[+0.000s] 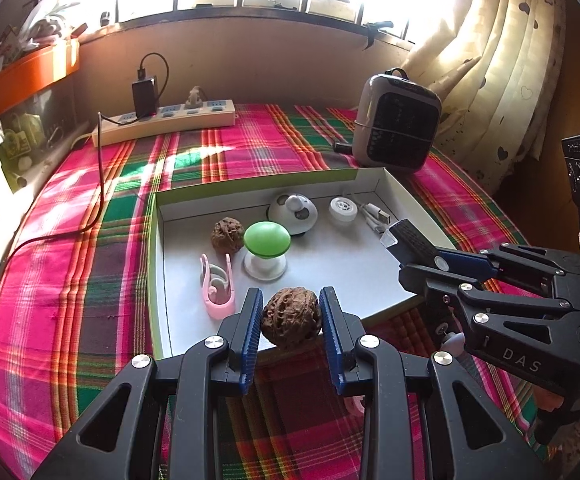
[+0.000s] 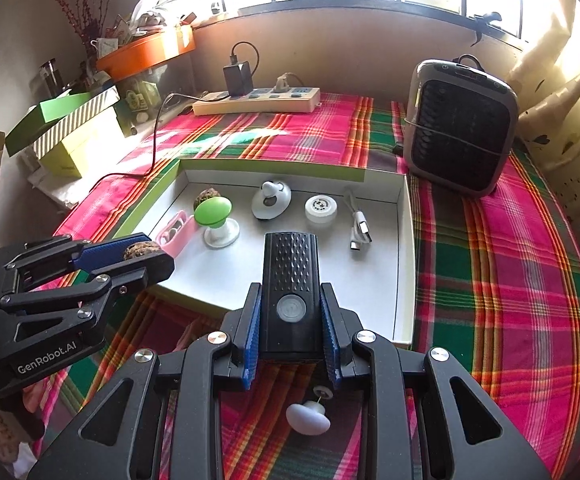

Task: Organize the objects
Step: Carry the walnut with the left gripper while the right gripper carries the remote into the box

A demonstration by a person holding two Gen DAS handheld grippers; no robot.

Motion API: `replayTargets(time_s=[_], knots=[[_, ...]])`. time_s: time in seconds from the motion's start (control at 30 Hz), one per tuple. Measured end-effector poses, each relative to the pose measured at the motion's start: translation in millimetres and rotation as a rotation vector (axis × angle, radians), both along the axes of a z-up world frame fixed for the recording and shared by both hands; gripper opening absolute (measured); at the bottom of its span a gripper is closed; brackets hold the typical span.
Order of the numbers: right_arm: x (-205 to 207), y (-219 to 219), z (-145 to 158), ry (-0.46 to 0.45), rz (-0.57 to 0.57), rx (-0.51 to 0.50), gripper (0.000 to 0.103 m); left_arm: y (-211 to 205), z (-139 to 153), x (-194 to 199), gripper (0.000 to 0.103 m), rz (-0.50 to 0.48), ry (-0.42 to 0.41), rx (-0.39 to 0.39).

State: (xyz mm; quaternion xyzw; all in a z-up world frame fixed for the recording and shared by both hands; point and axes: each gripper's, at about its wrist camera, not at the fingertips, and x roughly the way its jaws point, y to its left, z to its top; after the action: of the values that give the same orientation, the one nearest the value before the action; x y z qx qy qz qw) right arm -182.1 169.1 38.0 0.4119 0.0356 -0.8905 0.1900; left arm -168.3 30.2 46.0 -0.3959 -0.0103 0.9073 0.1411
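Observation:
My left gripper [image 1: 291, 304] is shut on a brown walnut [image 1: 291, 316], held over the near edge of the shallow white box [image 1: 162, 216]. In the right wrist view the same walnut [image 2: 142, 250] shows between the left gripper's fingers [image 2: 102, 254]. My right gripper [image 2: 290, 300] is shut on a black flashlight [image 2: 290, 276] above the box's near right part; it appears in the left wrist view as the flashlight [image 1: 413, 240]. Inside the box lie a second walnut [image 1: 227, 234], a green mushroom-shaped knob [image 1: 266, 242], a pink clip [image 1: 218, 286], a white round gadget [image 1: 293, 212], a small white disc [image 1: 342, 209] and a white cable [image 1: 375, 216].
A plaid cloth [image 2: 509, 240] covers the table. A grey fan heater [image 2: 459, 128] stands at the back right, a power strip [image 2: 256, 102] with a charger at the back. A white mushroom knob [image 2: 307, 416] lies on the cloth under the right gripper. Green boxes [image 2: 66, 128] stack at the left.

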Motion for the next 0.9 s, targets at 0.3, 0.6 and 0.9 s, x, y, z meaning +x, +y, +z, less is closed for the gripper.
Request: replayTargets(time_s=[0.3,0.6,0.9], knots=[[-28,-5,-4,-0.027,0.006,0.001,0.028,3,-9,-15,0.027,0.0,-0.026,-0.007],[-47,-11,-15,-0.065,0.02,0.024,0.028,5,-18,-30,0.027,0.002,-0.046,-0.022],[-58,-19,-23,-0.087,0.034,0.048,0.028,4,-26,-36,0.027,0.006,-0.066,-0.032]])
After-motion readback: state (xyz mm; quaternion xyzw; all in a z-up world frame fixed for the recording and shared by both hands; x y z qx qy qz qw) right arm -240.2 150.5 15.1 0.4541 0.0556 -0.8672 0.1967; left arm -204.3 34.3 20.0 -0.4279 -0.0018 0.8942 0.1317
